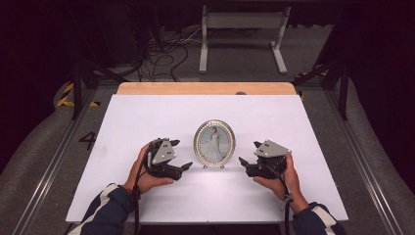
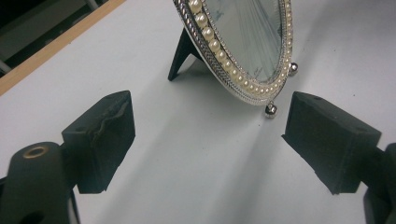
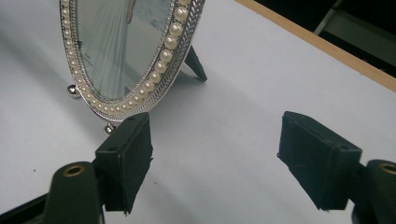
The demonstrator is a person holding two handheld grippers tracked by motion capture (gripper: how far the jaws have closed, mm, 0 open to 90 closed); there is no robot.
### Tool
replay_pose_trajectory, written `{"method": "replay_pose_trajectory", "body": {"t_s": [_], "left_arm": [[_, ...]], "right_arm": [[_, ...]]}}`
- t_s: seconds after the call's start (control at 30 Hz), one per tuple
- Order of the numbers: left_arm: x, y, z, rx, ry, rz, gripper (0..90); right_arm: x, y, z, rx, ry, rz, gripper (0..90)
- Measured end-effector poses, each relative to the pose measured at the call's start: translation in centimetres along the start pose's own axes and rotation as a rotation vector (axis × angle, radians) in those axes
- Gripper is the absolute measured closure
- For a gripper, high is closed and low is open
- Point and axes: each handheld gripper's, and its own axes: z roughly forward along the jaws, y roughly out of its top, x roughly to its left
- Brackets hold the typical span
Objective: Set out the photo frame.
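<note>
An oval picture frame (image 1: 214, 143) with a pearl-beaded silver rim stands upright on the white table (image 1: 147, 117), propped on a black back leg and two small ball feet. My left gripper (image 1: 184, 167) sits just left of it, jaws open and empty; in the left gripper view the picture frame (image 2: 243, 42) stands ahead of the open left gripper (image 2: 208, 140). My right gripper (image 1: 243, 163) sits just right of it, also open and empty. In the right gripper view the picture frame (image 3: 126, 51) stands ahead and left of the right gripper (image 3: 215, 154), apart from its pads.
A wooden strip (image 1: 205, 88) runs along the table's far edge. Beyond it are a white stand (image 1: 242, 36) and loose cables (image 1: 161, 58) on the floor. Dark metal rails flank the table on both sides.
</note>
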Motion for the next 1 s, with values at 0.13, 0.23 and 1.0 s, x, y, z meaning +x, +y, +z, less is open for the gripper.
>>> {"method": "replay_pose_trajectory", "body": {"t_s": [0.13, 0.23, 1.0], "left_arm": [[0.0, -0.5, -0.4, 0.008, 0.007, -0.008, 14.1], [0.0, -0.8, -0.7, 0.010, 0.014, -0.013, 13.3], [0.5, -4.2, -4.2, 0.019, 0.086, -0.055, 9.2]], "right_arm": [[-0.2, -0.3, -0.2, 0.006, 0.000, 0.008, 20.4], [-0.2, -0.5, -0.3, 0.003, 0.009, 0.006, 18.3], [-1.1, -2.4, -2.7, 0.017, -0.033, -0.027, 10.8]]}}
